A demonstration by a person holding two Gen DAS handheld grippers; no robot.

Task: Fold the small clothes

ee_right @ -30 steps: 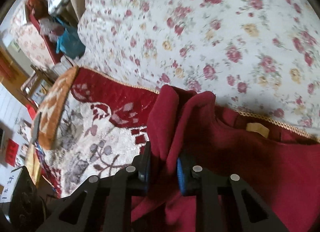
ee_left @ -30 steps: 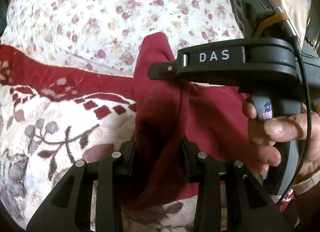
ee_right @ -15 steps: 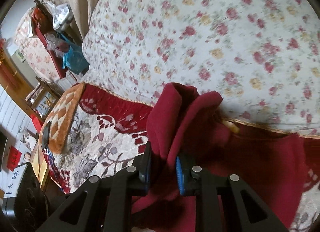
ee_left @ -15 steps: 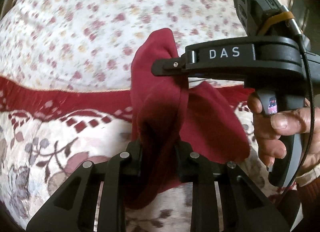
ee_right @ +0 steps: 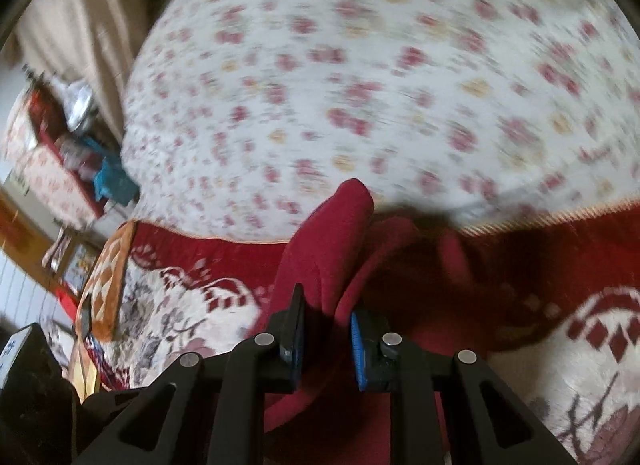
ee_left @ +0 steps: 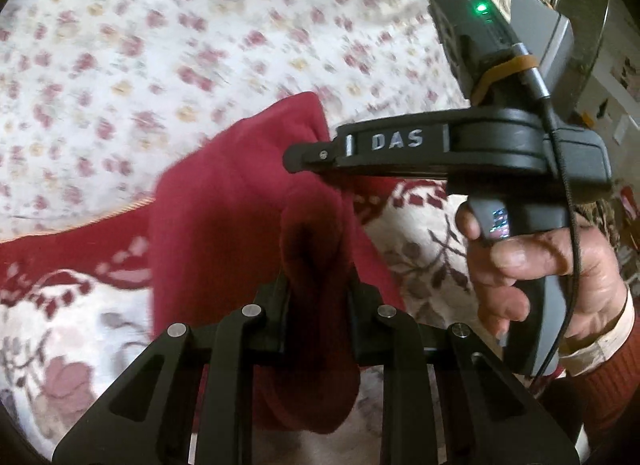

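A dark red garment hangs bunched between both grippers above the bed. My left gripper is shut on a fold of the red garment, and cloth droops below its jaws. In the left wrist view my right gripper comes in from the right, held by a hand, and pinches the garment's upper edge. In the right wrist view my right gripper is shut on a raised fold of the garment, and the rest trails to the right.
A white floral quilt fills the far side. A red and cream patterned blanket lies under the garment, also in the right wrist view. Furniture and clutter stand beyond the bed at the left.
Both grippers have lifted the garment off the blanket and swung it. The views tilted, the garment hangs more bunched, and the background is motion-blurred.
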